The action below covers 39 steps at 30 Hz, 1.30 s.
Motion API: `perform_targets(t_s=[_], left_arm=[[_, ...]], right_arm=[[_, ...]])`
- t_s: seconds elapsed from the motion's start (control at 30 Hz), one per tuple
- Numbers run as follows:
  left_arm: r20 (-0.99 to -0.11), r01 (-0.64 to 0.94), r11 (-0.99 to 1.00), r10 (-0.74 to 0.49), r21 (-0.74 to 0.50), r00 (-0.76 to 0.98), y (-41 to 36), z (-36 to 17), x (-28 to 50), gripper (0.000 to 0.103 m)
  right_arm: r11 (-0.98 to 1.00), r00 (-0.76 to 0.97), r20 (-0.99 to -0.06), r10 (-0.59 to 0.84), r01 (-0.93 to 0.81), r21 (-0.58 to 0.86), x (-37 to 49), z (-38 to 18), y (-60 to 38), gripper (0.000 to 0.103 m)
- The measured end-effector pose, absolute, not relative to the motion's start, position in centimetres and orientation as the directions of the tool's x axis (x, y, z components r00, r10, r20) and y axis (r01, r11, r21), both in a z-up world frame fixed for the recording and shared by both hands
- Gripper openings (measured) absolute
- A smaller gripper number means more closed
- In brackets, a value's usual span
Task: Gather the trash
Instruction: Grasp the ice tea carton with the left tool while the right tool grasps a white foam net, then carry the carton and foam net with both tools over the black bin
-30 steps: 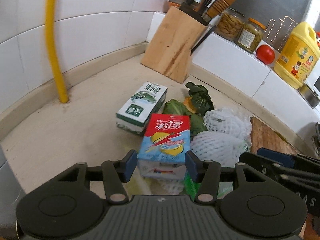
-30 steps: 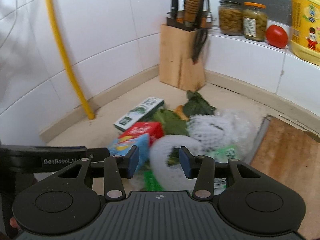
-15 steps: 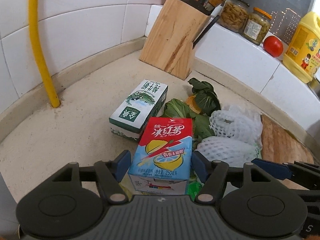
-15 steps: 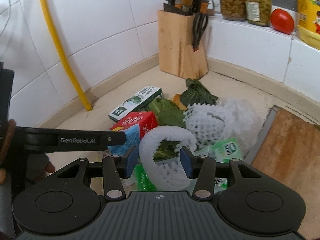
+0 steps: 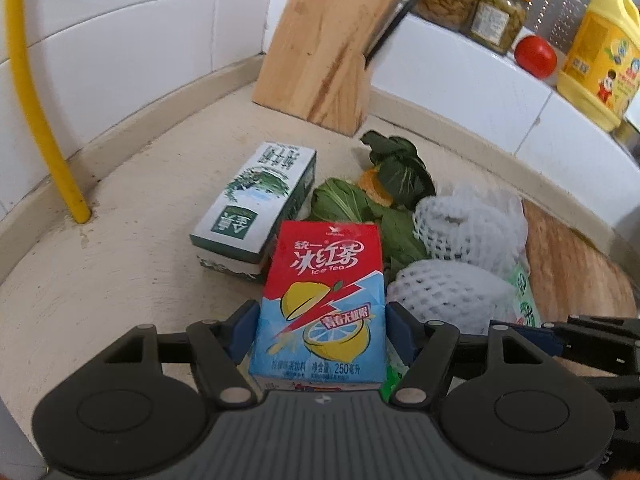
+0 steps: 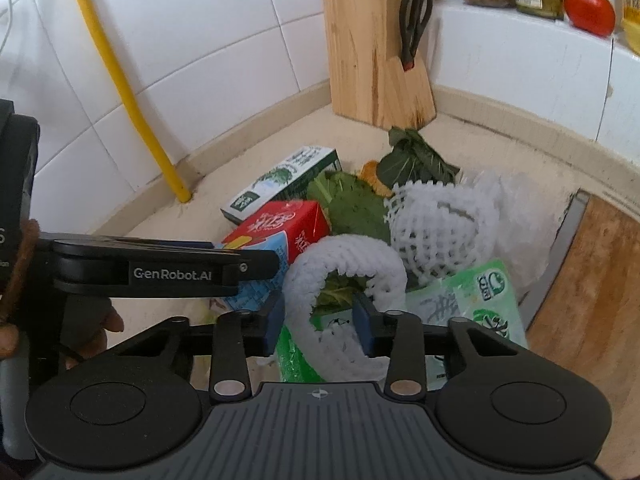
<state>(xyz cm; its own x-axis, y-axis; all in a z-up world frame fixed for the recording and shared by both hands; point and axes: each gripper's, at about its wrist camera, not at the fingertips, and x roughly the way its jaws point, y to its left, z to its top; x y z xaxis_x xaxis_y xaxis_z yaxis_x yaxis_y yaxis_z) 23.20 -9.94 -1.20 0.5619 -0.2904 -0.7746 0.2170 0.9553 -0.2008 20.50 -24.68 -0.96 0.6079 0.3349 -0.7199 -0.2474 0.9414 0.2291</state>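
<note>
carton (image 5: pixel 320 300) sits stiff between spread left tongs (image 5: pixel 320 330); right tongs (image 6: pixel 319 316) closing around squashy foam net (image 6: pixel 344 268).

The left gripper (image 5: pixel 322 330) points steeply down, its two blue-padded fingers (image 5: pixel 244 328) standing apart on either side of a red-and-blue ice tea carton (image 5: pixel 326 292), the pads right at its sides (whether they press is hard to tell). The right gripper (image 6: pixel 320 316) also tilts downward; its jaws are closing, with a white foam mesh fruit sleeve (image 6: pixel 348 276) between them. A person's fingers (image 6: pixel 110 322) grip the left gripper's handle.
</note>
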Motion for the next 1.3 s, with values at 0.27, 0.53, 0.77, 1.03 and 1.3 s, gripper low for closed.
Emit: perform_targets(t_s=[0.27, 0.53, 0.77, 1.03, 1.3], left_arm=[[-0.766, 0.195, 0.958, -0.284, -0.208, 0.577, -9.5, -1.1, 23.0, 0.06], [-0.73, 0.204, 0.951, -0.308, -0.231, 0.611, -8.9, 0.5, 21.8, 0.059], [-0.695, 0.21, 0.946, -0.325, -0.248, 0.642, -8.1, 2.1, 20.5, 0.059], [-0.684, 0.183, 0.951, -0.308, -0.251, 0.662, -6.2, 2.6, 18.9, 0.059], [-0.684, 0.129, 0.959, -0.272, -0.254, 0.677, -3.4, 2.5, 16.9, 0.059]], right_arm=[[0.943, 0.597, -0.731, 0.331, -0.226, 0.243, 21.1, -1.6, -25.0, 0.04], [0.94, 0.613, -0.712, 0.342, -0.217, 0.265, 20.7, -1.2, -25.3, 0.01], [0.938, 0.654, -0.672, 0.347, -0.221, 0.268, 19.7, 0.8, -25.4, 0.009], [0.938, 0.674, -0.653, 0.346, -0.249, 0.24, 19.0, 2.0, -24.1, 0.009], [0.936, 0.662, -0.664, 0.347, -0.283, 0.207, 18.7, 2.3, -21.3, 0.009]])
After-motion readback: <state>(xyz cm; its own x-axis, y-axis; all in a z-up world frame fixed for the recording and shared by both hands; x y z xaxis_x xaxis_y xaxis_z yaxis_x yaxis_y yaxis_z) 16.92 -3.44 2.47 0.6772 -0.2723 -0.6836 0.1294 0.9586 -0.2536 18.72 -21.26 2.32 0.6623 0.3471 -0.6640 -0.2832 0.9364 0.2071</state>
